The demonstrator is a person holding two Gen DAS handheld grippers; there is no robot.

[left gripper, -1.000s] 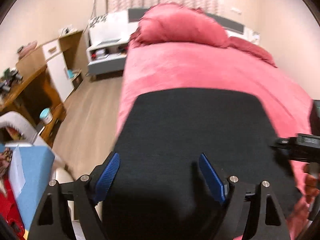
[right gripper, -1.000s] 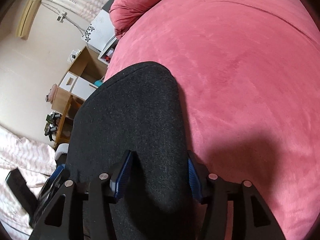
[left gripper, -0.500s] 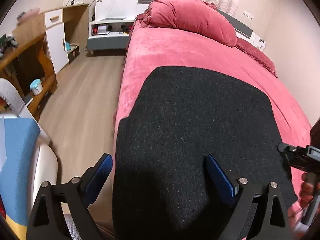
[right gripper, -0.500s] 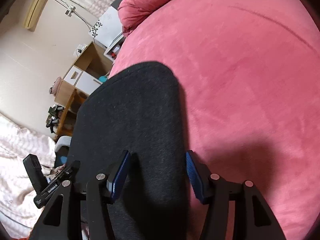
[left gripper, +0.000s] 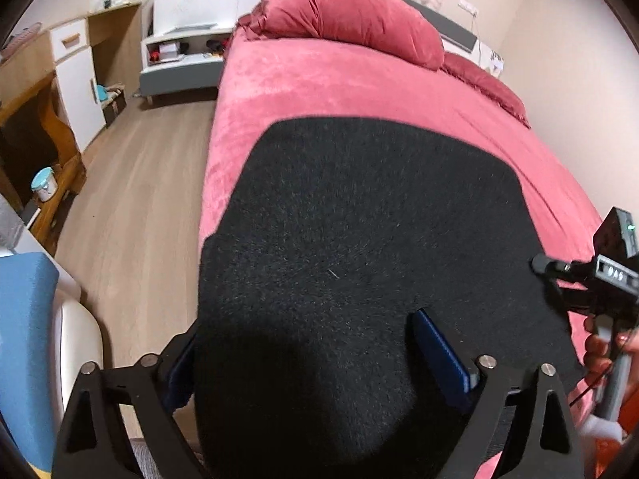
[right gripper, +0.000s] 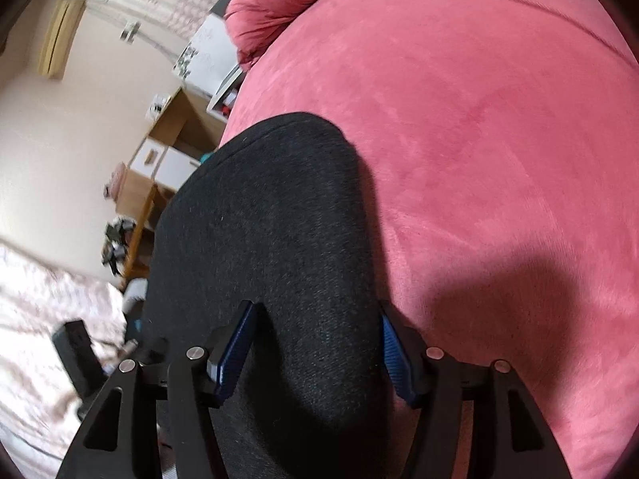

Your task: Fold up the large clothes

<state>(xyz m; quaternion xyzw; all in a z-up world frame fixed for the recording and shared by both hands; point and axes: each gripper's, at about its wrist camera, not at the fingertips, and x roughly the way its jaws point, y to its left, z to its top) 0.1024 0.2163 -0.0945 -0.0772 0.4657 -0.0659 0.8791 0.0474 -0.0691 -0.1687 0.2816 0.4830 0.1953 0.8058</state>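
A large black garment (left gripper: pixel 359 239) lies spread flat on the pink bed (left gripper: pixel 319 80); it also shows in the right wrist view (right gripper: pixel 259 219). My left gripper (left gripper: pixel 307 347) is open, its jaws straddling the garment's near left edge, the left blue pad partly hidden behind the cloth. My right gripper (right gripper: pixel 315 343) is open, its jaws astride the garment's near right corner. The right gripper's body also shows in the left wrist view (left gripper: pixel 599 279), at the garment's right side.
Pink pillows (left gripper: pixel 351 12) lie at the head of the bed. Wooden floor (left gripper: pixel 139 199) runs along the bed's left side, with a white nightstand (left gripper: pixel 187 48) and a wooden desk (left gripper: pixel 40 92) beyond. A blue-and-white object (left gripper: pixel 28 339) stands at the near left.
Both grippers have dropped lower and closer over the garment's near edge. The left gripper's left pad has slid behind the cloth's edge. The garment still lies flat.
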